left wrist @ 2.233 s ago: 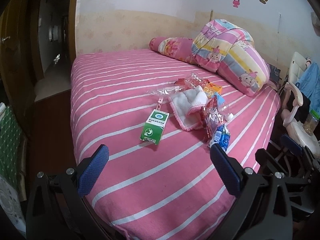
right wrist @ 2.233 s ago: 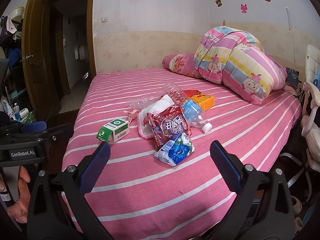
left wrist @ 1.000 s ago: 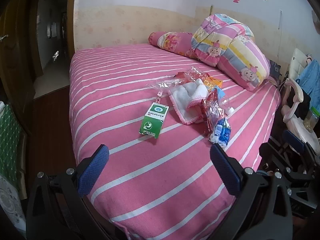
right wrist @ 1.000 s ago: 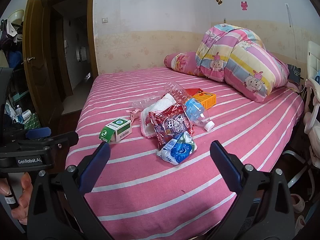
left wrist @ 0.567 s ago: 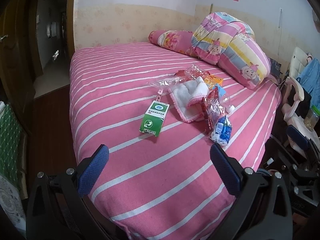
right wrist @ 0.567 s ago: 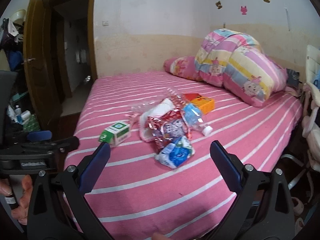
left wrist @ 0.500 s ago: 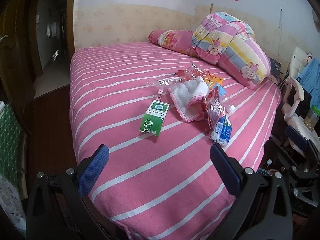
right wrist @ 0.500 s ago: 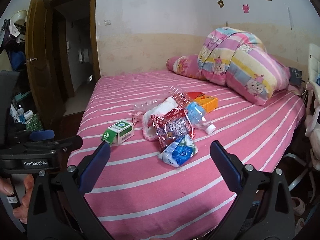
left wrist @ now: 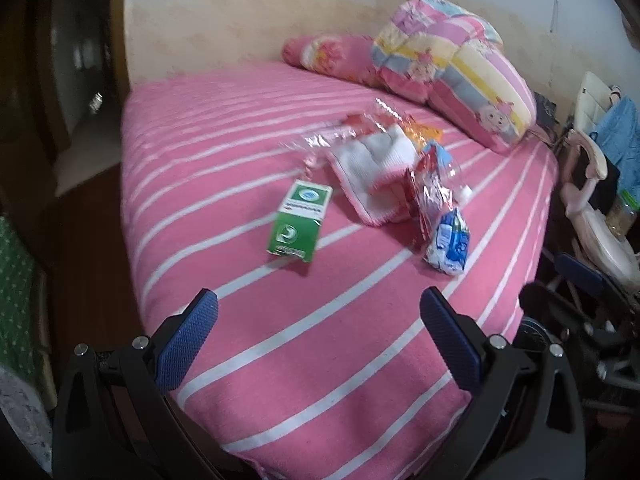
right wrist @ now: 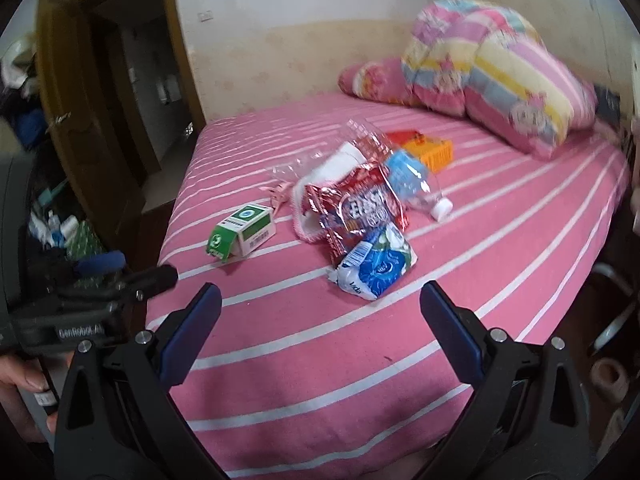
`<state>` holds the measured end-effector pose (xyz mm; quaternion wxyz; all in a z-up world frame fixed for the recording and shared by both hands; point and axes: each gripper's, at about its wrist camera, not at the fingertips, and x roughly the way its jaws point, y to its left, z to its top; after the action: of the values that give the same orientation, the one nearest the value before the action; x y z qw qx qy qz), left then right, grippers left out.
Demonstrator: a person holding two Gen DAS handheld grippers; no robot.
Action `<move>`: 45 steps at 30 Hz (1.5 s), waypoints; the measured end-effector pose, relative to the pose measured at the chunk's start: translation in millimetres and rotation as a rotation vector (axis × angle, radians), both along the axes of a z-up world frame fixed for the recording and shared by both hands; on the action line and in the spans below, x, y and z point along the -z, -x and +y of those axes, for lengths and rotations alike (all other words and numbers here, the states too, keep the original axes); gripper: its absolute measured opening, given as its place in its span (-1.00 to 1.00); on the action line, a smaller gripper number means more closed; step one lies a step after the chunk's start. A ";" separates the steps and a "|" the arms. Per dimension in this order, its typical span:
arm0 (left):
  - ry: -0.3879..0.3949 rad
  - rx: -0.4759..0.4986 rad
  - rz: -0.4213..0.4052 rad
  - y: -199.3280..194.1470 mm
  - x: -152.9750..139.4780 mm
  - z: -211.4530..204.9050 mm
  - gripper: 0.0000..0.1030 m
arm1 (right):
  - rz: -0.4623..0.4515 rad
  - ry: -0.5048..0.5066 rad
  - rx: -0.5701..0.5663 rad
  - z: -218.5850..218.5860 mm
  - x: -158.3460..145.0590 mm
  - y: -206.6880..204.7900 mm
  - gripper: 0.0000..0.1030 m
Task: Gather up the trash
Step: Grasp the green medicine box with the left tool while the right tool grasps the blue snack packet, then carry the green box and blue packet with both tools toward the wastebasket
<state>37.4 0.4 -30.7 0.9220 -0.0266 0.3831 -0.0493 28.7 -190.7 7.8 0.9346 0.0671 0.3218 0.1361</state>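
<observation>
- Ahead of both claws a pink striped bed [right wrist: 460, 280] is spread, filling most of each view.
- Far beyond the right gripper [right wrist: 316, 300], up and to the right, a folded quilt [right wrist: 492, 68] is piled at the bed's head.
- Directly ahead of that gripper, whose jaws are spread wide with nothing between them, a blue-white wrapper [right wrist: 374, 266] is seen on the sheet; a red snack bag [right wrist: 354, 208] lies touching it just beyond, over a white cloth [right wrist: 344, 160].
- Further ahead, a clear plastic bottle [right wrist: 408, 184] and an orange box [right wrist: 430, 152] are seen.
- Ahead of the left gripper [left wrist: 318, 312], also held wide and empty, a green carton [left wrist: 300, 220] lies apart from the pile, left of it.
</observation>
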 end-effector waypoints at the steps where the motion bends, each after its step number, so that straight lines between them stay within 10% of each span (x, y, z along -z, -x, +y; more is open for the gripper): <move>1: 0.017 0.009 0.018 -6.6 3.2 1.9 0.91 | 0.021 -0.015 0.006 -2.1 2.9 -6.2 0.90; 13: 0.020 0.037 0.082 -86.5 26.6 11.8 0.89 | 0.227 -0.113 0.131 -25.0 50.8 -82.0 0.51; 30: 0.077 0.030 0.157 -145.6 57.7 14.9 0.87 | 0.289 -0.118 0.161 -20.6 76.0 -112.4 0.21; 39: 0.114 0.016 0.203 -150.3 68.1 19.6 -0.03 | 0.283 -0.127 0.161 -20.3 76.1 -114.6 -0.01; 45: 0.129 0.017 0.184 -145.7 62.1 17.4 -0.14 | 0.268 -0.134 0.166 -21.4 72.5 -111.3 -0.26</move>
<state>183.1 17.8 -92.8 0.8788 -0.0869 0.4625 -0.0789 140.0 -212.1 -64.7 0.8847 0.1729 0.4273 0.0696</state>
